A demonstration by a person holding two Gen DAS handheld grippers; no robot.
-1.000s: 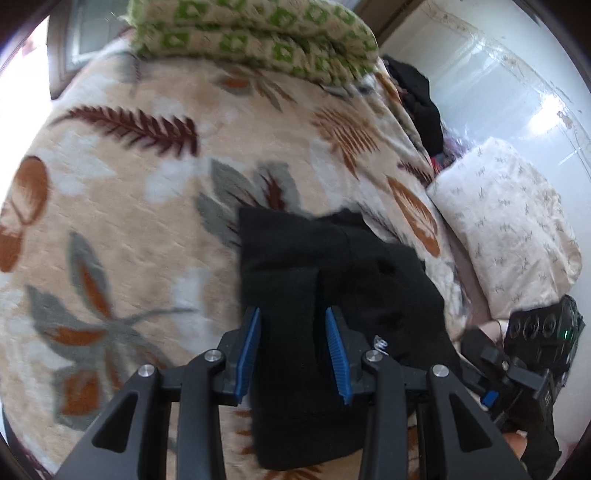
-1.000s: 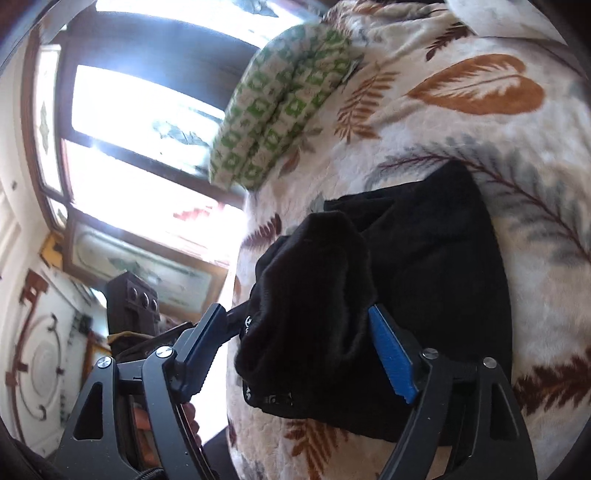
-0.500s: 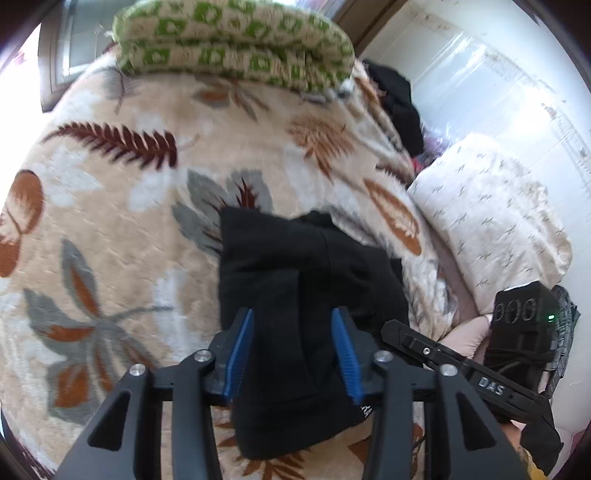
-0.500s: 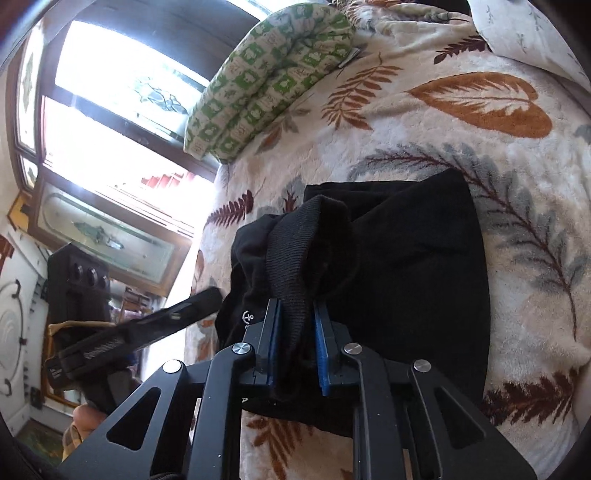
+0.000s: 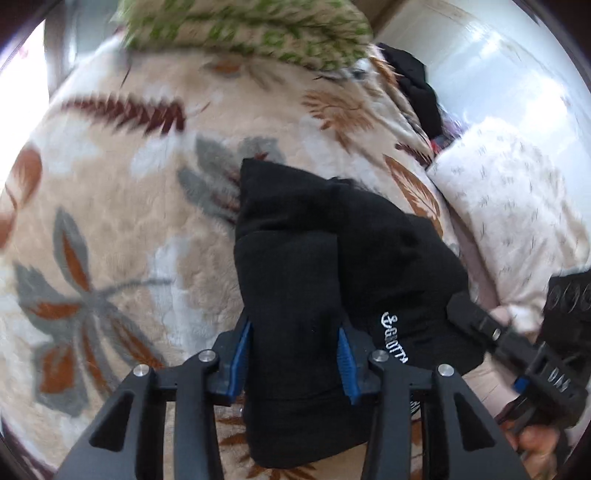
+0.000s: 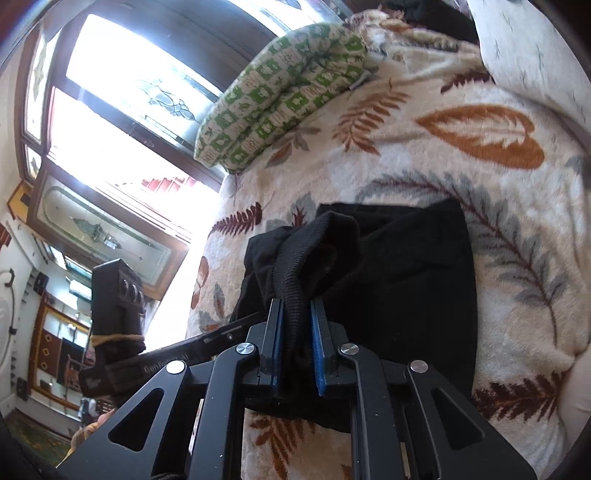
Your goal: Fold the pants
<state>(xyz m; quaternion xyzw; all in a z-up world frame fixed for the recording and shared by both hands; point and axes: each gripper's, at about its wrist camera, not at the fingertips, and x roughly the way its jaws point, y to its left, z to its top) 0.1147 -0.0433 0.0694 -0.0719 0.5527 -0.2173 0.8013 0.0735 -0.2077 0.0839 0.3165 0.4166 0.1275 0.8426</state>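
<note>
The black pants (image 5: 295, 266) lie partly folded on the leaf-patterned blanket (image 5: 122, 229). My left gripper (image 5: 293, 363) is open, its blue pads on either side of a folded black leg section, with a gap to the cloth. My right gripper (image 6: 297, 345) is shut on the ribbed waistband edge of the pants (image 6: 406, 280) and holds it raised off the blanket (image 6: 509, 229). The right gripper's body shows in the left wrist view (image 5: 517, 343) at the pants' right edge, next to white lettering on the cloth.
A green-and-white patterned folded quilt (image 5: 251, 29) lies at the far end of the bed, also in the right wrist view (image 6: 280, 96). A pale pillow (image 5: 517, 206) and dark clothes (image 5: 417, 88) lie along the wall side. Windows (image 6: 122, 110) stand beyond the bed.
The right gripper closed on the raised waistband a second ago and still holds it. The left gripper moved closer over the folded leg and stays open.
</note>
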